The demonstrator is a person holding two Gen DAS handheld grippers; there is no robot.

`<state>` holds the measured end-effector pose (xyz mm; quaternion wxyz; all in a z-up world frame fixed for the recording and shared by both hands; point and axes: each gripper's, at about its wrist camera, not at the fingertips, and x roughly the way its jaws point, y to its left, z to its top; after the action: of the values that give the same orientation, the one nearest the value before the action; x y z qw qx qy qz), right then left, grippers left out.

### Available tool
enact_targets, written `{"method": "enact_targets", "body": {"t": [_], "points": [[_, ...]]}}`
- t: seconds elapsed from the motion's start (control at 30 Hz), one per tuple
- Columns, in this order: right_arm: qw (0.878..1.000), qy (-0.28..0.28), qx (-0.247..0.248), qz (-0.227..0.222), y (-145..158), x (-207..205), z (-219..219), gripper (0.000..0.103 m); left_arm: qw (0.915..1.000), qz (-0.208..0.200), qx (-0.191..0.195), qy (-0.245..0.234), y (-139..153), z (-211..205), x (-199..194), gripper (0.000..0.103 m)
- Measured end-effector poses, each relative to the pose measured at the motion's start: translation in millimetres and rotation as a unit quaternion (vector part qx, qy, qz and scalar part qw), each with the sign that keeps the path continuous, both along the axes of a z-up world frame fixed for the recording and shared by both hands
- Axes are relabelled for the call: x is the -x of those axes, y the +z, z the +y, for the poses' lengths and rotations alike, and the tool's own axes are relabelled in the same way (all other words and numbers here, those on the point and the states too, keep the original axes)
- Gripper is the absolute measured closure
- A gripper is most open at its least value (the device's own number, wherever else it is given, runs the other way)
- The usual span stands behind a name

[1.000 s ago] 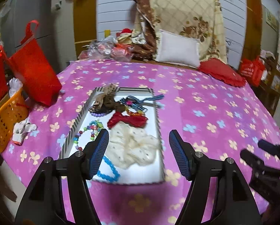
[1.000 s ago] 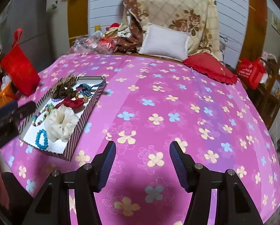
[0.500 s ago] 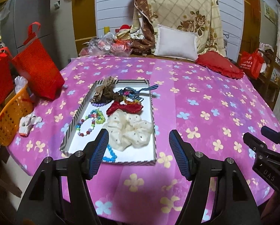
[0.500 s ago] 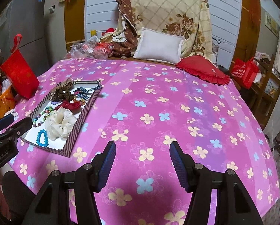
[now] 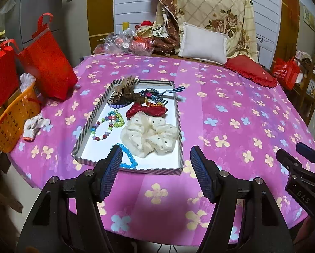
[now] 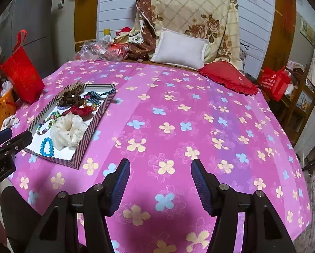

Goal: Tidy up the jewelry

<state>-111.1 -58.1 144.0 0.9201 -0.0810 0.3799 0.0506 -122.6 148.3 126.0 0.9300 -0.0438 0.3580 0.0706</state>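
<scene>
tray (image 5: 179, 124) of beads and scrunchies sits on the pink floral cloth (image 5: 231, 109); left gripper (image 5: 156, 158) and right gripper (image 6: 159, 170) hover parted, holding nothing.

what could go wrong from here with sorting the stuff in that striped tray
1. The hair ties and bows at the far end of the striped tray lie tangled, so lifting one may drag others out.
2. The blue bead bracelet lies against the cream scrunchie; the open left gripper might catch both.
3. The tray sits near the table's edge and could slide.
</scene>
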Motion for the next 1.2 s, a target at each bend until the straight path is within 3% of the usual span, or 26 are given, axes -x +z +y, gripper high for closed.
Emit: {"method": "enact_targets", "body": {"t": [0.63, 1.03, 1.2], "points": [[0.999, -0.001, 0.010, 0.035, -26.5, -4.7, 7.0, 0.045, 0.9994, 0.033, 0.012, 0.006, -24.7, 9.7, -14.1, 0.036], [0.998, 0.004, 0.004, 0.067, -54.8, -14.3, 7.2, 0.045, 0.9926, 0.120, 0.006, 0.016, -81.9, 31.3, -95.3, 0.036], [0.997, -0.002, -0.004, 0.071, -59.5, -18.5, -0.8, 0.045, 0.9866, 0.157, -0.039, 0.022, -97.8, 20.3, -112.3, 0.036]]}}
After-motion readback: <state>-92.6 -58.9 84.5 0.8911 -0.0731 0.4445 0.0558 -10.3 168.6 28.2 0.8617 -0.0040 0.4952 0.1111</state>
